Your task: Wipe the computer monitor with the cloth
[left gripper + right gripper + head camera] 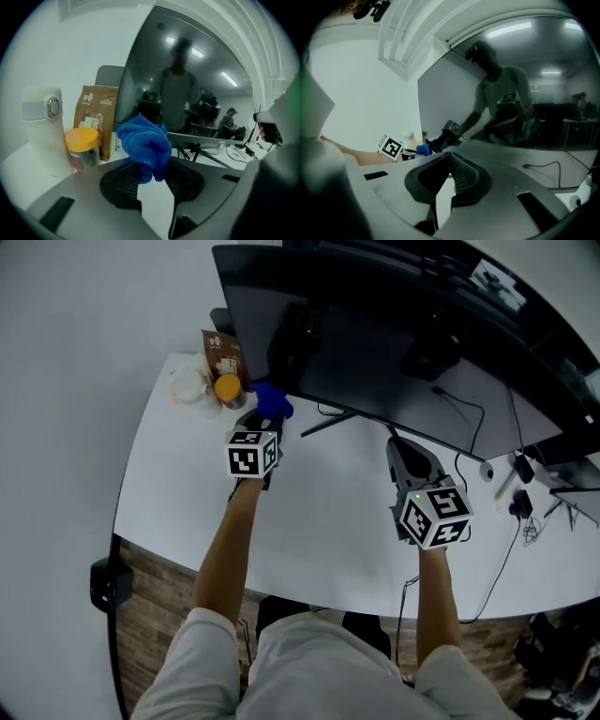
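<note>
The left gripper [151,172] is clamped on the bunched blue cloth [145,143], which bulges above the jaw tips at the centre of the left gripper view, just before the dark monitor [187,79] at upper right. In the head view the cloth sits upper left of centre, beside an orange-lidded jar [228,387]. The right gripper [449,165] has its jaws pressed together on nothing.

Left hand-held gripper [151,169] jaws clamped on cloth [145,140]; right hand-held gripper [450,157] jaws together (empty); arms outstretched.
</note>
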{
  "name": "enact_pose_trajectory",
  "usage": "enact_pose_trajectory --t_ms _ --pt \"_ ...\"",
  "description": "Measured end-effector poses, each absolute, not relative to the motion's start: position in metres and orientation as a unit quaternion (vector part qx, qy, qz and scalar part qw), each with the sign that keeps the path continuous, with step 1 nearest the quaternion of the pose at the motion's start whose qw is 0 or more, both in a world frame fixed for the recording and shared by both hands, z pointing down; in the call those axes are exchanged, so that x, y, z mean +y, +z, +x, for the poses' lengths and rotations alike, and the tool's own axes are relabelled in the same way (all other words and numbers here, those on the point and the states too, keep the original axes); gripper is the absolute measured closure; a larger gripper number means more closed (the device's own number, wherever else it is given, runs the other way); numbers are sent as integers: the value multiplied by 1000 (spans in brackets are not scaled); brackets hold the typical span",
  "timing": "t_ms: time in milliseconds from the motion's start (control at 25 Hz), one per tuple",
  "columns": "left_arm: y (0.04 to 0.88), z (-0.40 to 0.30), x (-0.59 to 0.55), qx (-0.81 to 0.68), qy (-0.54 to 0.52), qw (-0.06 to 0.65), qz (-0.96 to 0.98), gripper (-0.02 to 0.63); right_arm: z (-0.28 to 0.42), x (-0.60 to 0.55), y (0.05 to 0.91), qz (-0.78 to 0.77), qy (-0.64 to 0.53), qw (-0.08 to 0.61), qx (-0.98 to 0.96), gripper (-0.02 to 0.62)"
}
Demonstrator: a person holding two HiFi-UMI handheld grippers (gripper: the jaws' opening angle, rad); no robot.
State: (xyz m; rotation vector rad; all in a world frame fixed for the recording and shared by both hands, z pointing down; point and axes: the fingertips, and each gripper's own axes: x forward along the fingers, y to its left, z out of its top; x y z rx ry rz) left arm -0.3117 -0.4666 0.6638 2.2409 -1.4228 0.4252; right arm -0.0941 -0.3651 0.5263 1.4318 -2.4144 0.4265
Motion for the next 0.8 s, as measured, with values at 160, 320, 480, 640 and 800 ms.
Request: enact_pose_trajectory --t_ms 160,320,480,640,800 --pt "665 -275 -461 -503 150 226 820 463 -58 -360 526 512 147 153 -832 581" --pt "666 -236 -451 -485 154 227 830 463 -22 -352 529 527 150 155 -822 581" --pt "665 -192 -440 -470 150 233 838 462 15 -340 529 539 148 155 -815 581" --pt "666 -145 -429 -452 136 239 848 462 53 -328 534 549 153 154 -807 581" --pt "667 -100 -418 -436 138 235 858 462 89 -316 537 558 154 151 -802 581"
